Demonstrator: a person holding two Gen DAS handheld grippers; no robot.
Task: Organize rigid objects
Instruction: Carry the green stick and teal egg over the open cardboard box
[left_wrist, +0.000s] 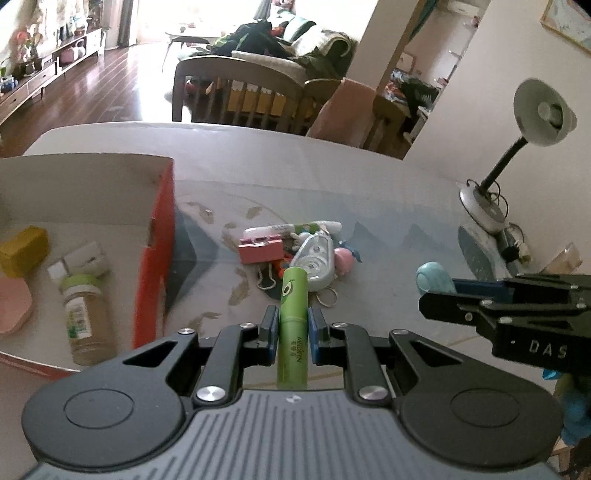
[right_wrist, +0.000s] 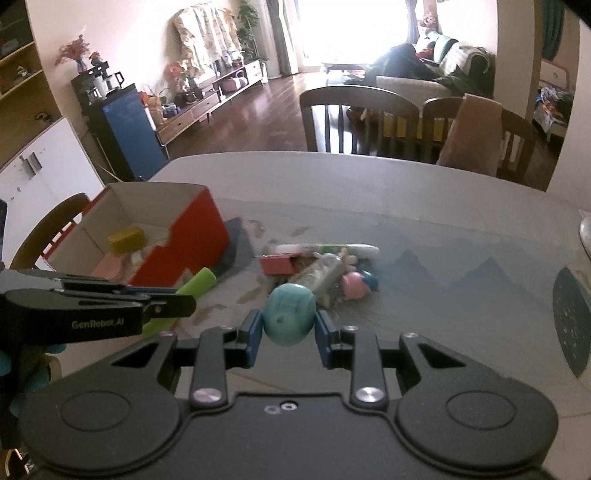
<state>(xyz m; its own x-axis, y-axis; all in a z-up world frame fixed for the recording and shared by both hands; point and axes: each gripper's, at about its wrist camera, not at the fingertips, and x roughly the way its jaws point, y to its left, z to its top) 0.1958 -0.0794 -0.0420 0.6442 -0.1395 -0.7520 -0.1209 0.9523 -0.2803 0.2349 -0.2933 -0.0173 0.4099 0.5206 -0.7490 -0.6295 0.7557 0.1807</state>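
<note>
Lip-balm-style green tube sits pinched in my left gripper, fingers narrow on its mid-body, tube pointing forward along them, cap end out front. Reads as hard plastic, light, stiff, smooth-sided, so I judge it could slide lengthwise if the squeeze loosens; a mid-barrel hold across the round section looks right.

Right gripper has its fingers closed on a teal egg-shaped object, pads on its widest part. Rounded and glossy-looking, probably light and rigid; my guess is it can squirt out forward or roll, so grip at the equator, no tilting.

Both loads are held above the surface, clear of it as far as I can tell.

Red cardboard box stands open on the left, already holding a spice jar on its side, a yellow block, a pink item and something white. It looks like the drop target.

Pile on the surface remains unsorted: pink binder clip, correction tape dispenser, white pen-like tube, pink round thing, key ring. Mostly small hard plastics; the clip and ring are thin, I'd take them by the edges. Desk lamp stands far right.
</note>
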